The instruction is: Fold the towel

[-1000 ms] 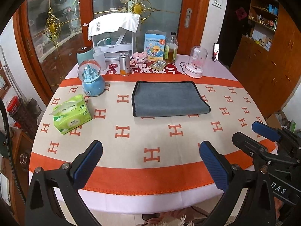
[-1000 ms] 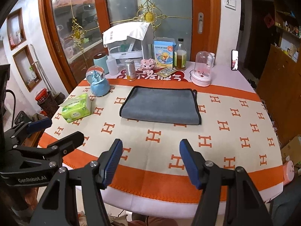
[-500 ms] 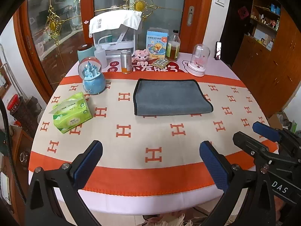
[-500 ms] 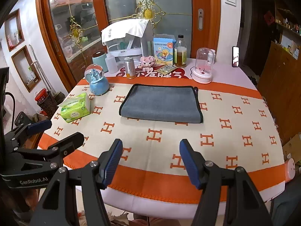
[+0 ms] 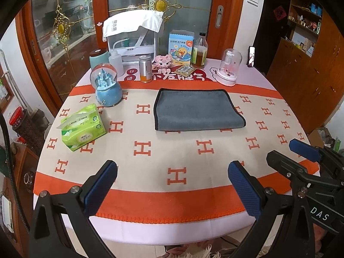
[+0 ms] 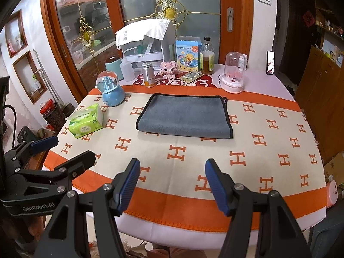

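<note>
One grey towel point(image 5: 196, 110) lies flat on the far half of the round table point(image 5: 150, 206), already doubled over by the look of it, its black-edged border closed along the far, left and right sides and the soft fold facing the near rim. Little has changed in the last second: the towel has not shifted, while both views have crept slightly closer, so the tools have been edging in over the near rim. The left gripper point(image 5: 172, 185) hangs above the orange band with its blue pads spread wide and nothing between them; the right gripper point(image 6: 172, 185) does the same just beside it (each shows at the edge of the other's view). Both are well apart from the cloth, so I judge the reach for the next fold is only beginning, probably toward one short end. Left of the towel sit a green tissue pack point(image 5: 82, 126) and a blue snow globe point(image 5: 106, 88); bottles and boxes crowd the far edge, clear of any fold.
</note>
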A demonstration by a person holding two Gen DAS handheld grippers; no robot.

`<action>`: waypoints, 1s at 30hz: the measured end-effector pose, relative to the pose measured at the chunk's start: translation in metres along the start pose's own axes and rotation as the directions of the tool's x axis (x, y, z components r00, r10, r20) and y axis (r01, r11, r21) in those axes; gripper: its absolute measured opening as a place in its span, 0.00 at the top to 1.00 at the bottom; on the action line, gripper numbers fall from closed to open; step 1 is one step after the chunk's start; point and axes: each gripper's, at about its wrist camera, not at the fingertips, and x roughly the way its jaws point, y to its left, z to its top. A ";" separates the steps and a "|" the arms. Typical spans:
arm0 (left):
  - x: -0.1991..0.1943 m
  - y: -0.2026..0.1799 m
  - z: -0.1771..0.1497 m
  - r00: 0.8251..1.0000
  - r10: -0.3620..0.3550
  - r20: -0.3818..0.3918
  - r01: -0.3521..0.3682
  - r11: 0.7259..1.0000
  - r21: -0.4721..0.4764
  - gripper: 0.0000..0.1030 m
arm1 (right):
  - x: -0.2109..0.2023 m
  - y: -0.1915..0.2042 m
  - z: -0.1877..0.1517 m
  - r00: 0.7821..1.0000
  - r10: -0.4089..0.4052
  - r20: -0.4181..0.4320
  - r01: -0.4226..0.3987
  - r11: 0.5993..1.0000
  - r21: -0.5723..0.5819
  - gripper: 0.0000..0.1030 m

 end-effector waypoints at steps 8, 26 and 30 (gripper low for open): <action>0.002 0.000 0.002 1.000 -0.004 -0.003 0.004 1.000 -0.001 0.01 | 0.001 -0.003 0.000 1.000 0.006 0.000 -0.006 1.000 0.005 0.39; 0.001 0.002 0.004 1.000 0.001 -0.002 -0.001 1.000 -0.003 0.01 | -0.001 0.002 0.002 0.999 0.037 0.004 -0.037 0.999 0.006 0.39; 0.000 0.003 0.004 1.000 0.001 -0.001 -0.001 1.000 -0.002 0.01 | -0.001 0.002 0.001 0.999 0.037 0.002 -0.037 0.999 0.007 0.39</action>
